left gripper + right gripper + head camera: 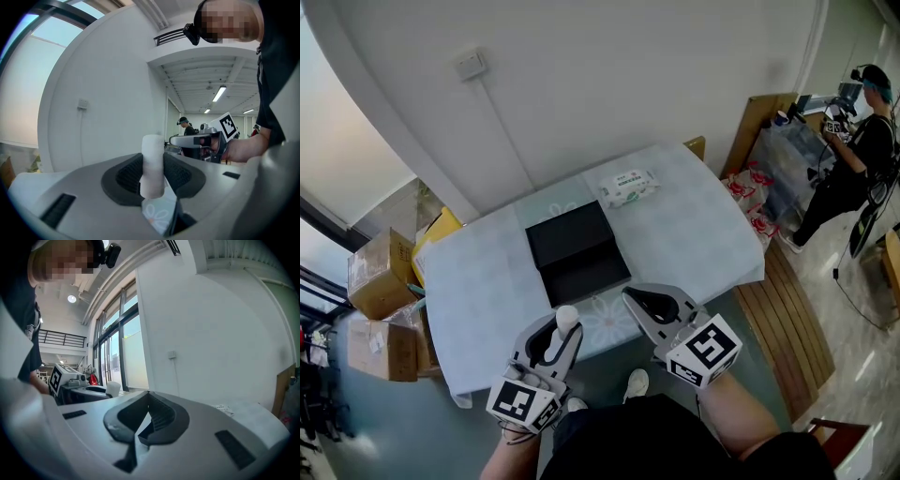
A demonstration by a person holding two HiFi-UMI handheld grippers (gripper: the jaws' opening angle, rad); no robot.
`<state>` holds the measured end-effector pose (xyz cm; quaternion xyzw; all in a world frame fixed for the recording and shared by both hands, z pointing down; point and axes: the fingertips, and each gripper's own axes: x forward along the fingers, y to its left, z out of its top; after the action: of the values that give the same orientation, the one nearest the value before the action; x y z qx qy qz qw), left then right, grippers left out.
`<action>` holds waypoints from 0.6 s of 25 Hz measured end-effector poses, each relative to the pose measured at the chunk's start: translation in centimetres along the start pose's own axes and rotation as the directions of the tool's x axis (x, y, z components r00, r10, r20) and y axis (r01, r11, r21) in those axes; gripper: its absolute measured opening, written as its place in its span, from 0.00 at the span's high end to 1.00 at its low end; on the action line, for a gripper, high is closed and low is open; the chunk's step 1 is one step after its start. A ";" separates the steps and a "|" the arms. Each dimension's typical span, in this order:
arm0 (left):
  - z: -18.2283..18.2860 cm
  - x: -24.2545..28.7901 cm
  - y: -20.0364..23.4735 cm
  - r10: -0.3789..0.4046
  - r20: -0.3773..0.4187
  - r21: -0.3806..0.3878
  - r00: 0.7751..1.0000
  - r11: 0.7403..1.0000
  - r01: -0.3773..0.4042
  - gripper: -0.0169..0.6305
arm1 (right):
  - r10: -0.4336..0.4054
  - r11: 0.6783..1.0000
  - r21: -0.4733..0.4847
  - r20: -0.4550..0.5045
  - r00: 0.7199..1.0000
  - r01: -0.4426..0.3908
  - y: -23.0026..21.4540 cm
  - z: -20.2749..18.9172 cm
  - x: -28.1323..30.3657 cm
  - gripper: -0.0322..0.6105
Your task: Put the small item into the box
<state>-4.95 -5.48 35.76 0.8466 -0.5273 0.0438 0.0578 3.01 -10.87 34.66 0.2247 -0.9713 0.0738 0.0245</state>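
Observation:
A small white cylinder [567, 321] stands upright between the jaws of my left gripper [560, 334], which is shut on it above the table's near edge. In the left gripper view the cylinder [152, 159] sits between the dark ribbed pads [129, 174] and sticks out above them. The open black box [577, 251] lies in the middle of the table, just beyond both grippers. My right gripper [649, 306] hovers at the near edge right of the left one. Its jaws meet with nothing between them, as the right gripper view [146, 417] shows.
The table [478, 291] has a pale cloth, and a pack of wipes [628, 187] lies behind the box. Cardboard boxes [380, 277] stand on the floor at left. A wooden slatted bench [787, 314] runs along the right, and a person [862, 141] stands at far right.

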 end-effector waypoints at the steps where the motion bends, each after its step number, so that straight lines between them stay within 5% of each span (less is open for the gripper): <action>1: 0.1 0.2 0.1 0.006 0.000 0.002 1.000 1.000 -0.006 0.76 | 0.003 1.000 0.000 0.000 1.000 -0.003 -0.3 0.0 0.0 0.94; 15: -1.0 2.0 3.9 0.036 -0.040 0.012 0.999 0.999 -0.036 0.76 | 0.007 0.999 0.036 -0.015 1.000 -0.006 -2.2 -0.9 2.9 0.94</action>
<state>-7.59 -8.85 37.24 0.8362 -0.5410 0.0650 0.0628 1.41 -13.96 36.05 0.2214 -0.9704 0.0929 0.0276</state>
